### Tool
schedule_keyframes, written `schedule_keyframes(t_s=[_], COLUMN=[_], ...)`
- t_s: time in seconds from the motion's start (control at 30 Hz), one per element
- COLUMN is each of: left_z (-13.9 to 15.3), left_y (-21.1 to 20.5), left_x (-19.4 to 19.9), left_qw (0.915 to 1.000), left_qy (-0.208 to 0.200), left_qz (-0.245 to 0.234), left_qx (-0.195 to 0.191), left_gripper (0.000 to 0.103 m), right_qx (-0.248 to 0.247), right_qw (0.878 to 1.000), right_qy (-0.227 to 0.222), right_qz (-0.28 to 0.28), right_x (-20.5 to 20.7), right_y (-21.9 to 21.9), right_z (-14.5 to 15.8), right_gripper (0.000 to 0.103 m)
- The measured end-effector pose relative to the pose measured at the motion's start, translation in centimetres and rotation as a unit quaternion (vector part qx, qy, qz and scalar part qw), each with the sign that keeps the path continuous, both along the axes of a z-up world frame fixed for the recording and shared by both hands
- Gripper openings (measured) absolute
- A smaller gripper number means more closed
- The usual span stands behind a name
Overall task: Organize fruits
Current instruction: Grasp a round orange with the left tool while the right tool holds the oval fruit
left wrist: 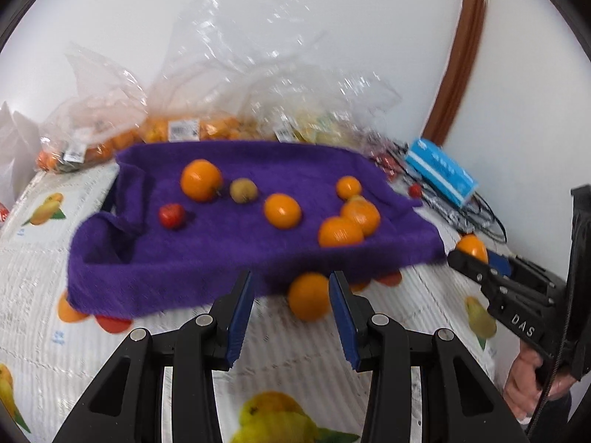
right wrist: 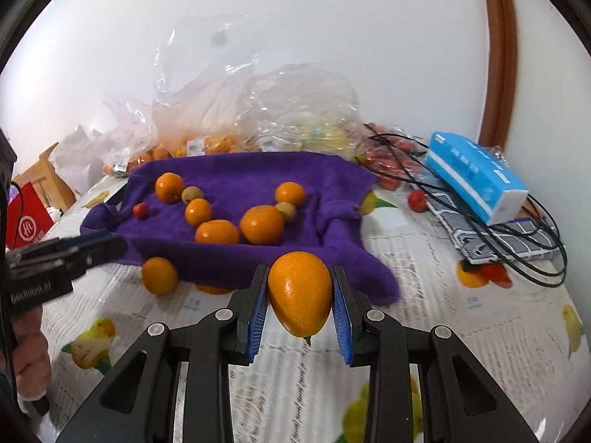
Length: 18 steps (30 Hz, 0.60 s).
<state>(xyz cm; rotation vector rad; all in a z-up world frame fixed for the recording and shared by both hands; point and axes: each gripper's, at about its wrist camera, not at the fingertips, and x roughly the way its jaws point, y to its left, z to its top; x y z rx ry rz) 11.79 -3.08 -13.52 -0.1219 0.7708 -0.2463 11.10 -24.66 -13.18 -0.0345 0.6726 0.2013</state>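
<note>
Your right gripper has its jaws clamped on an orange — both blue pads press its sides, and it hangs clear above the counter with its stem end pointing down. From the left wrist camera you can see that same gripper off to the right with the orange showing at its tip.

Your left gripper has its jaws spread apart and holds nothing. A loose orange sits on the counter just ahead of them, between the two fingers in view and right at the front edge of the purple towel; whether the pads touch it you cannot tell, as this view is blurred.

The purple towel lies spread over the fruit-print cloth on the counter, its left edge folded up. On it rest several oranges: a pair touching near the middle, one at the far left, one at the far right. A small red fruit sits near the left fold, and two small greenish fruits lie among the oranges.

Behind the towel stand clear plastic bags of fruit. To the right lie a blue tissue pack and black cables over a checked cloth.
</note>
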Motion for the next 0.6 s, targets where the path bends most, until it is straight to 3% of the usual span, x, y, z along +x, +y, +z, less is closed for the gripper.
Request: schedule_keyframes(t_s=[0.2,0.33,0.6], left_z=[-1.3,-2.1,-3.0], left_y=[-1.5,-1.7,-3.4], left_x=[0.5,1.4,2.6], left_qw=[0.9994,0.9985,0.9966], left_qy=[0.021,0.051,0.074], left_qz=[-0.011,-0.019,-0.010], left_qx=[0.024,0.008,0.035], left_gripper=[0.040,0.040,0.039], right_qx=[-0.027,-0.015,-0.019], right_qw=[0.999,0.999,0.999], right_qy=[0.013,0.019,0.034], right_qz=[-0.023,-0.029,-0.031], right_x=[-0.4,-0.6,-0.4], right_y=[-0.9,-1.6,-1.5], right_z=[-0.7,-0.9,-1.2], right_gripper=[0.033,0.033,0.033])
